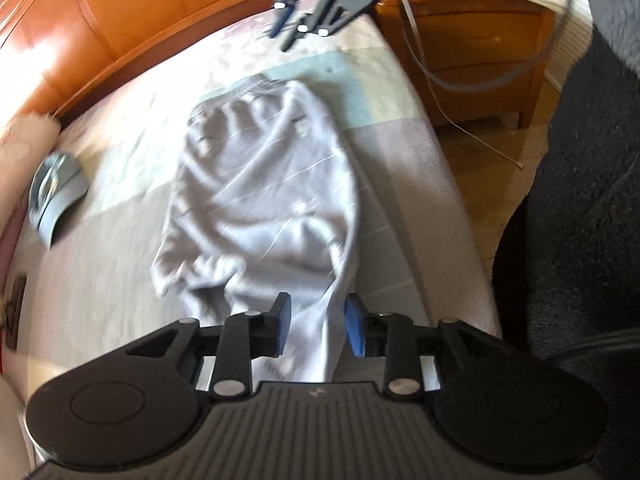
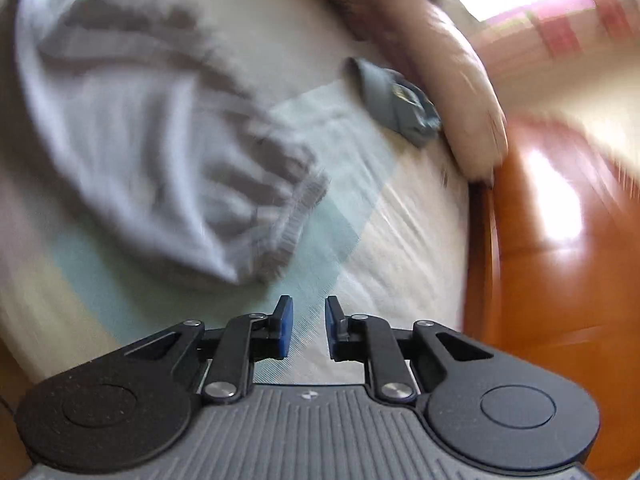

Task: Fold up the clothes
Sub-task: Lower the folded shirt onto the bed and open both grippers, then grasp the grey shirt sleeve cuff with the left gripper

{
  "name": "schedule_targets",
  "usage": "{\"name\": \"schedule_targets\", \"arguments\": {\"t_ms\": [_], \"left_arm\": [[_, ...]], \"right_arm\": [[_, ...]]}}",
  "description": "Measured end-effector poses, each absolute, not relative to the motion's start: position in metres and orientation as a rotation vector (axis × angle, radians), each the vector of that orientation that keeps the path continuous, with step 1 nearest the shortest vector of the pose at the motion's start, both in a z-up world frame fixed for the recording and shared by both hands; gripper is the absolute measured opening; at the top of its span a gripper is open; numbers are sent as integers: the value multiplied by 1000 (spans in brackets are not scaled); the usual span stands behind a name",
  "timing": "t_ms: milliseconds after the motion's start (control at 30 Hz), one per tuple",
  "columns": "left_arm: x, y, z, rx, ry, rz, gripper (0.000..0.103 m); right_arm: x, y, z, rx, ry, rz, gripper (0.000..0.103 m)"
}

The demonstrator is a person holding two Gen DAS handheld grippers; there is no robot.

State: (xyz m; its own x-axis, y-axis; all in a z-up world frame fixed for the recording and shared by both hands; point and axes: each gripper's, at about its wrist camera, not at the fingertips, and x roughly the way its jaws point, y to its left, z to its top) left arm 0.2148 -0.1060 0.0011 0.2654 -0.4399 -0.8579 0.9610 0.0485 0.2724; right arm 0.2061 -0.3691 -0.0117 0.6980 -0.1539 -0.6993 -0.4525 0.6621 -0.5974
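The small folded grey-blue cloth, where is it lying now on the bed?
The small grey-blue cloth lies on the bed at the left edge of the left wrist view, apart from the grey garment, beside the fluffy pink blanket and near the wooden headboard.

grey trousers (image 2: 132, 128) motion-blurred, leg end cut off

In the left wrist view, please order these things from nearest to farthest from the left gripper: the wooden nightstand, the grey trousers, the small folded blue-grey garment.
1. Grey trousers: one leg runs between the fingers of the left gripper.
2. Small folded blue-grey garment: at the left, on the bed, beside the pink pillow.
3. Wooden nightstand: top right, beyond the bed.
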Motion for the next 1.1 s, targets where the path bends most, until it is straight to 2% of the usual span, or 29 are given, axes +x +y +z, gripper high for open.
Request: {"name": "schedule_targets", "arguments": {"t_ms": [167,300,633,867,1000,1100], "left_arm": [[240,-90,1,892,739,-1068,36],[258,-83,-5,784,773,-972,37],[289,-75,-19,550,811,-836,38],[287,-58,-23,424,840,-710,39],[274,-20,-19,203,885,-548,53],[266,7,-23,50,922,-423,55]], "right_arm": [[222,-363,-18,-437,840,258,23],[225,-366,-52,-280,939,260,25],[230,-363,-18,-81,829,288,32],[250,-330,-21,-86,811,383,34],[259,-327,-25,-29,805,412,44],[272,-332,-31,45,810,418,46]]}}
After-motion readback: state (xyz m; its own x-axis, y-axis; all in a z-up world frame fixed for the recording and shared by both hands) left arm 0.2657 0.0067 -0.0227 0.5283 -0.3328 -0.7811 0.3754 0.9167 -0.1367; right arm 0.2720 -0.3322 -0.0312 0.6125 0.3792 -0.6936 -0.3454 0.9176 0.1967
